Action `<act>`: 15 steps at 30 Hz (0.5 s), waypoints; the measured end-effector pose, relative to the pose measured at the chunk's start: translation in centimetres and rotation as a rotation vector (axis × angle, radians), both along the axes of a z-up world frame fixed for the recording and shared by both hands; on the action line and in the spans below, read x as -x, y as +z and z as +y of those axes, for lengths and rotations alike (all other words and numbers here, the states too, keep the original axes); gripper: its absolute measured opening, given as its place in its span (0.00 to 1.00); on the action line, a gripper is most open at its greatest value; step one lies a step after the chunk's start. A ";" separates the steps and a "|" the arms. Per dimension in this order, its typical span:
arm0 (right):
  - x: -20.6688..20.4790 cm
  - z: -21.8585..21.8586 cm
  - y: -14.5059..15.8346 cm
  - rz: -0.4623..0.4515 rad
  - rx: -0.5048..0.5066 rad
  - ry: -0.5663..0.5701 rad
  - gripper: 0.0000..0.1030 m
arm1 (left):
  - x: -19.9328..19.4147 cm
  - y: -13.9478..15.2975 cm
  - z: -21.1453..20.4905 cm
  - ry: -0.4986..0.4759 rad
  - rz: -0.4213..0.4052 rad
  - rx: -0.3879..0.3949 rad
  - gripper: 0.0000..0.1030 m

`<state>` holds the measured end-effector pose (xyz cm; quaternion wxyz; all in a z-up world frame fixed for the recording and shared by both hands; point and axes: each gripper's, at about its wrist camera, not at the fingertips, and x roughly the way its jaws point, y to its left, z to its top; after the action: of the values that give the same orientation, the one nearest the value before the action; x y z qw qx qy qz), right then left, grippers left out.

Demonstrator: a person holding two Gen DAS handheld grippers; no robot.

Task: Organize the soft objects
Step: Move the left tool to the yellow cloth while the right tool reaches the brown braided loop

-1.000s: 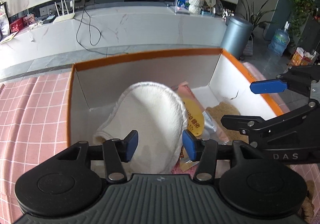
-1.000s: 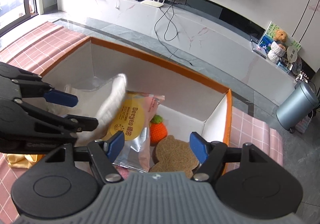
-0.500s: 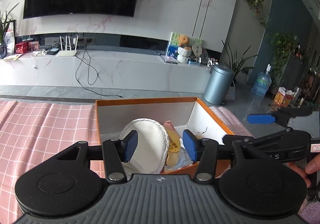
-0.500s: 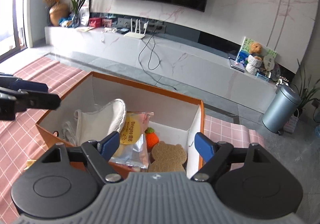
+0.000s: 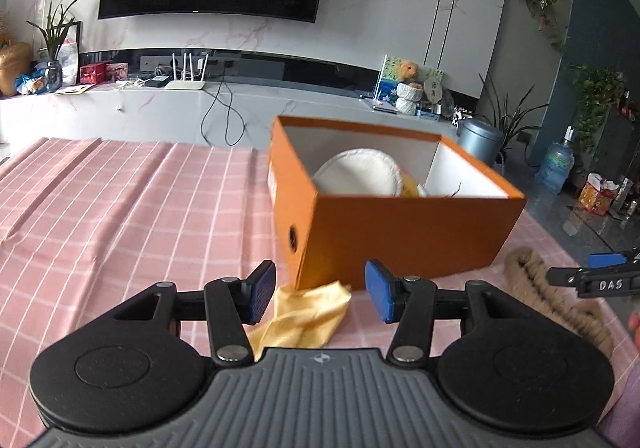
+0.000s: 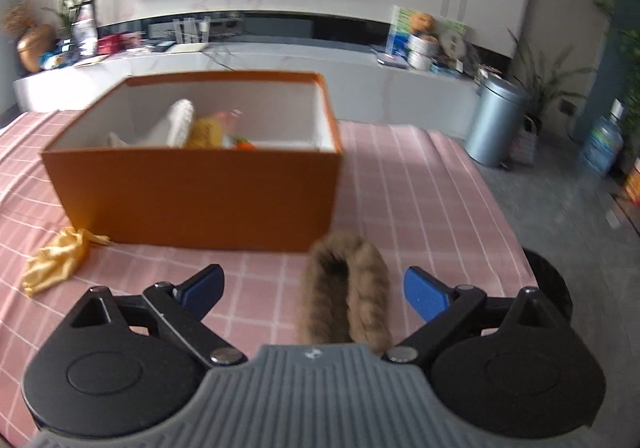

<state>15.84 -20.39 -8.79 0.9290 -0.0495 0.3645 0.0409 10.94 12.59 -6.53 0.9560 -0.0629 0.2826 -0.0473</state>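
Right gripper [image 6: 314,294] jaws have just been opening, now straddling the brown fur piece [image 6: 346,288] near the orange box [image 6: 200,192], not pinching. Left gripper [image 5: 320,292] released over the yellow cloth [image 5: 304,314]. Both look light and floppy; I'd pinch mid-body.

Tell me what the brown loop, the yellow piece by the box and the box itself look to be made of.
Brown loop: fur or plush, judging by its fuzzy, shaggy outline. Yellow piece: thin cloth, perhaps satin, since it lies crumpled with soft folds and a slight sheen. Box: cardboard, matte orange outside, white inside, with thin straight walls.
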 end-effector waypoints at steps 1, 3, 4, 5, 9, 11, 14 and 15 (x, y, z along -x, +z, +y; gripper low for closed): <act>0.4 -0.3 -0.6 0.011 -0.006 -0.020 0.92 | 0.3 -0.5 0.1 0.006 0.004 -0.018 0.64; 0.9 -0.7 -1.6 0.037 -0.008 -0.043 0.93 | 0.7 -1.7 0.2 0.007 0.014 -0.054 0.71; 1.1 -0.7 -1.9 0.047 -0.007 -0.048 0.93 | 0.6 -2.2 0.2 0.006 0.028 -0.063 0.74; 1.2 -0.7 -2.2 0.053 -0.006 -0.048 0.93 | 0.3 -2.6 0.3 0.005 0.045 -0.063 0.75; 1.3 -0.5 -2.7 0.052 0.011 -0.051 0.93 | -0.9 -4.2 -0.2 0.010 0.089 -0.060 0.78; 1.0 -0.5 -2.7 0.054 0.014 -0.053 0.93 | -1.2 -5.0 -0.7 0.008 0.090 -0.064 0.81; 0.3 -0.6 -3.1 0.065 0.018 -0.059 0.93 | -2.5 -5.9 -1.5 0.032 0.112 -0.067 0.82; 0.1 -0.7 -3.3 0.069 0.021 -0.060 0.93 | -2.9 -6.2 -1.7 0.034 0.123 -0.060 0.82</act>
<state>15.70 -21.06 -12.06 0.9161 -0.0468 0.3980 0.0107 13.88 10.93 -12.74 0.9389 -0.0418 0.3411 -0.0186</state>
